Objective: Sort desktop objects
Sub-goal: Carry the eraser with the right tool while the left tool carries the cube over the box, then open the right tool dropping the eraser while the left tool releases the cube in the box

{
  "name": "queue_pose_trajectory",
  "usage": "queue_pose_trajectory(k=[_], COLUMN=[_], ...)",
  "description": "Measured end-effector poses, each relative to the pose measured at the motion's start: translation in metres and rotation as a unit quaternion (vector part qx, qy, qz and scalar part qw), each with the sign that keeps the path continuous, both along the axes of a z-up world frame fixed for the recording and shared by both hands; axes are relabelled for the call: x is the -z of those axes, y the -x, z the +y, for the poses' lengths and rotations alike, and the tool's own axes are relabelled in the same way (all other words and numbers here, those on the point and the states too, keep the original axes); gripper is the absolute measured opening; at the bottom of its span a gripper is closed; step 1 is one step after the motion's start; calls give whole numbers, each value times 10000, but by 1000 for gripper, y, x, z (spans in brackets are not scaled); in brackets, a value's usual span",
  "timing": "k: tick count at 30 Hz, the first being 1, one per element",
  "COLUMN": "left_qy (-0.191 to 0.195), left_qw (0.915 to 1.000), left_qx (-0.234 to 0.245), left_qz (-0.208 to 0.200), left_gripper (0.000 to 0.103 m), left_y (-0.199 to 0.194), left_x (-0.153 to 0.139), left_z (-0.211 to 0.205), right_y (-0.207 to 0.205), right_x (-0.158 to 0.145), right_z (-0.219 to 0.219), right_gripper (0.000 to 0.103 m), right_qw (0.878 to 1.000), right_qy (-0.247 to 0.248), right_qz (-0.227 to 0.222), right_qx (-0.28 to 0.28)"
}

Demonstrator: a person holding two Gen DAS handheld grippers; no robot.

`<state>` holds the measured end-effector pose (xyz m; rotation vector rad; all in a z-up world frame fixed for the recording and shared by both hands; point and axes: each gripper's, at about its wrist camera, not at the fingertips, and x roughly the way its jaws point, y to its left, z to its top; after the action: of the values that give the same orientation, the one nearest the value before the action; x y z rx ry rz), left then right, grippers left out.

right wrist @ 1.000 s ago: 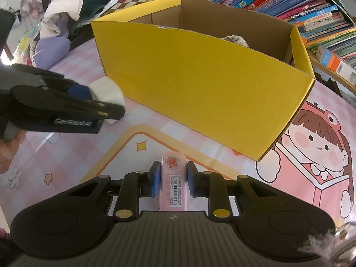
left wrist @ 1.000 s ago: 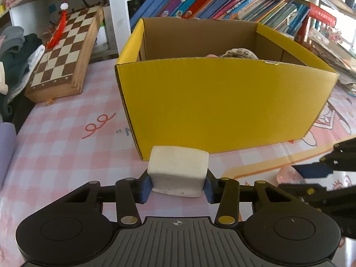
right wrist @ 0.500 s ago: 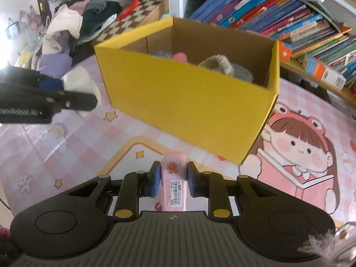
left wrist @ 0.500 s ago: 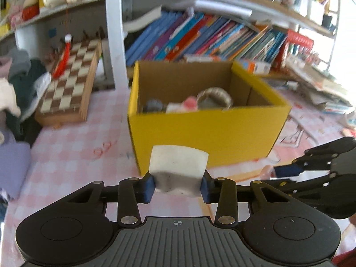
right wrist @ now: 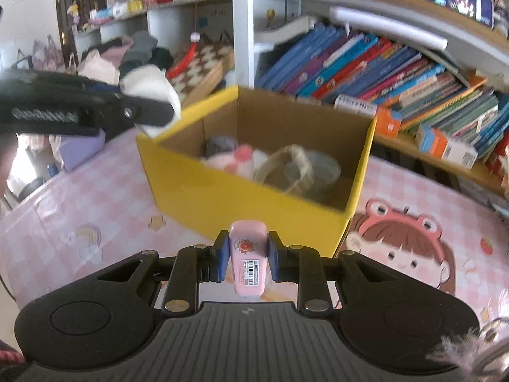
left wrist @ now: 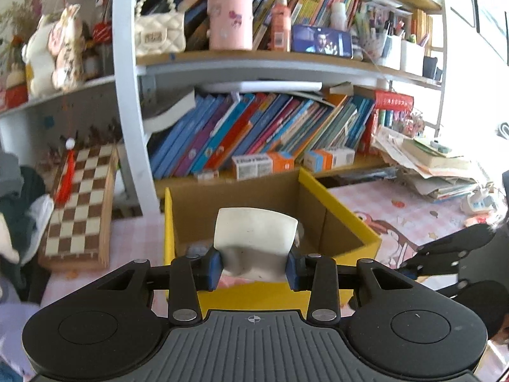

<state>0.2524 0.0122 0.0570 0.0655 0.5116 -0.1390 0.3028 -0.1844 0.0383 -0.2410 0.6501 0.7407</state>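
My left gripper [left wrist: 253, 269] is shut on a white block [left wrist: 254, 237] and holds it in the air above the near wall of the yellow cardboard box [left wrist: 353, 219]. In the right wrist view the same block [right wrist: 149, 87] hangs over the box's left corner [right wrist: 191, 117]. My right gripper [right wrist: 247, 259] is shut on a small pink device with a barcode label [right wrist: 248, 254], raised in front of the box [right wrist: 241, 197]. Inside the box lie a woven ring [right wrist: 294, 168], a pink item [right wrist: 237, 159] and a grey item [right wrist: 219, 143].
The box stands on a pink checked tablecloth [right wrist: 89, 191] with a cartoon girl mat [right wrist: 407, 248]. A chessboard [left wrist: 79, 207] leans at the left. Bookshelves [left wrist: 254, 133] rise close behind the box. Clothes [right wrist: 127, 54] pile at the far left.
Both grippers have risen with their loads. The left one has moved forward from in front of the box to above its near wall, and the box's inside now shows.
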Motion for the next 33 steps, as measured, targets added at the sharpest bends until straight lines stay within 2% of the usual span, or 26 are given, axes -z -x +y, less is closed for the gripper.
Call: queue_pose_trajectory(k=[10, 14, 21, 33], left_qy=[-285, -337, -441, -713], left_qw=[9994, 9993, 9987, 9938], left_qx=[97, 96, 90, -114], left_qz=[-164, -124, 257, 849], left_gripper=[37, 37, 37, 37], left_y=[-25, -40, -75, -137], left_x=[-4, -4, 8, 29], left_z=[7, 11, 17, 22], right_y=[-31, -56, -94, -161], right_x=[-55, -62, -54, -22], right_z=[-1, 14, 49, 91], right_gripper=[23, 23, 23, 23], right_qw=[9980, 9981, 9988, 9968], right_qy=[-490, -367, -18, 708], right_qz=[-370, -476, -489, -361], right_qx=[122, 138, -63, 56])
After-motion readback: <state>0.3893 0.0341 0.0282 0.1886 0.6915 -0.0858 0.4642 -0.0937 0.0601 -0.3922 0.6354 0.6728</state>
